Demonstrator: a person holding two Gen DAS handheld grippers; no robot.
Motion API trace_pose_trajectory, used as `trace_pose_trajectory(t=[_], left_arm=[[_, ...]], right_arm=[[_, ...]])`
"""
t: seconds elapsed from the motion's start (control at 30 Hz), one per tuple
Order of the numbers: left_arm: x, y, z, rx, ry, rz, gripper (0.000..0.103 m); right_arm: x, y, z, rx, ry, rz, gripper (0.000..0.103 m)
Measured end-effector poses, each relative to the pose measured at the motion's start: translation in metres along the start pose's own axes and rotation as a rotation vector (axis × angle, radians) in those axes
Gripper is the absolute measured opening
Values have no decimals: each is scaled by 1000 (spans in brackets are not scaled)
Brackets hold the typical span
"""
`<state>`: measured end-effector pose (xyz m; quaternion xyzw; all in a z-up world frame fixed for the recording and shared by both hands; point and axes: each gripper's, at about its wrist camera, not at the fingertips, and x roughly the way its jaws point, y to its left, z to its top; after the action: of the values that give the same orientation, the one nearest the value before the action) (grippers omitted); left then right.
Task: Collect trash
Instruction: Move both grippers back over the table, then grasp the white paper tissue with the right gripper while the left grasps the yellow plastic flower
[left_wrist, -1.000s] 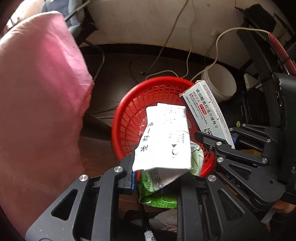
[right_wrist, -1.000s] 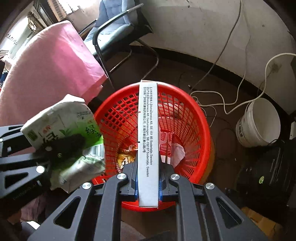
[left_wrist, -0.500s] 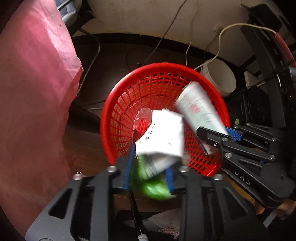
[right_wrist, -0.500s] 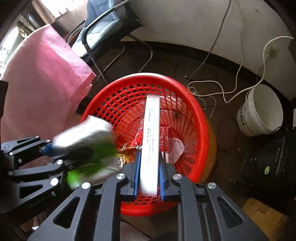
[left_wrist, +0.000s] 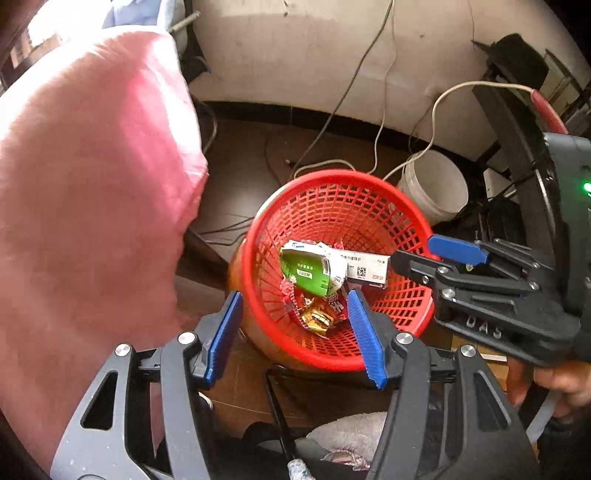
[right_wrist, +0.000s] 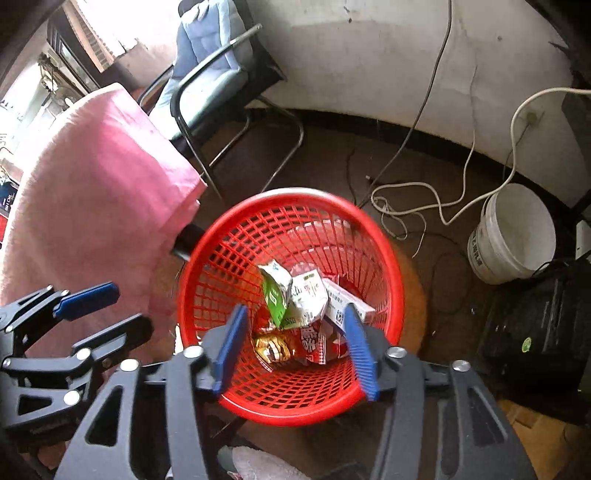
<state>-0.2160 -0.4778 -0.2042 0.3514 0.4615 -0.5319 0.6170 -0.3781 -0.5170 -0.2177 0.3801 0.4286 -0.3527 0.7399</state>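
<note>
Left wrist cam: my left claw (left_wrist: 295, 332) hangs over the near rim of the red basket (left_wrist: 266, 236), jaws apart w/ nothing between them – they've just been opening. The green-and-white carton (left_wrist: 308, 271) lies inside the basket, on top of the snack wrappers (left_wrist: 316, 317) at the bottom. The white medicine box (left_wrist: 364, 269) lies beside the carton, on the basket's right side. My right claw (left_wrist: 424, 254) reaches in over the basket's right rim, also released. Pink cloth (left_wrist: 92, 192) hangs left of the basket; a white bucket (left_wrist: 434, 184) stands behind it to the right.

Right wrist cam: right claw (right_wrist: 295, 343) sits above the basket's (right_wrist: 221, 236) near rim, jaws apart and empty, just been opening too. Carton (right_wrist: 291, 299) and medicine box (right_wrist: 341, 301) rest in the basket, touching, w/ wrappers (right_wrist: 291, 343) under them. Left claw (right_wrist: 110, 310) is left of the basket, jaws apart. Chair (right_wrist: 218, 88) stands behind the basket, bucket (right_wrist: 513, 236) to its right, cables (right_wrist: 410, 195) on the floor between basket and wall.
</note>
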Motion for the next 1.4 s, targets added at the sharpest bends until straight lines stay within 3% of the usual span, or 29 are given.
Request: trace_pose_trajectory(t=[0.37, 0.57, 0.77, 1.17, 1.3, 1.4], left_arm=[[-104, 46, -20, -90, -223, 44, 70], [-166, 111, -58, -203, -356, 136, 76], [-215, 203, -115, -393, -437, 263, 78], [-278, 364, -240, -750, -463, 545, 84], [-289, 407, -270, -864, -436, 595, 85], [-292, 442, -292, -963, -406, 684, 85]], right_arm=[[-60, 56, 13, -81, -134, -21, 81], [-81, 121, 21, -200, -185, 22, 84], [-87, 221, 24, -390, -216, 117, 85], [-84, 437, 4, -707, -195, 355, 91], [-78, 497, -6, -787, -189, 397, 92], [-71, 536, -10, -847, -197, 405, 92]])
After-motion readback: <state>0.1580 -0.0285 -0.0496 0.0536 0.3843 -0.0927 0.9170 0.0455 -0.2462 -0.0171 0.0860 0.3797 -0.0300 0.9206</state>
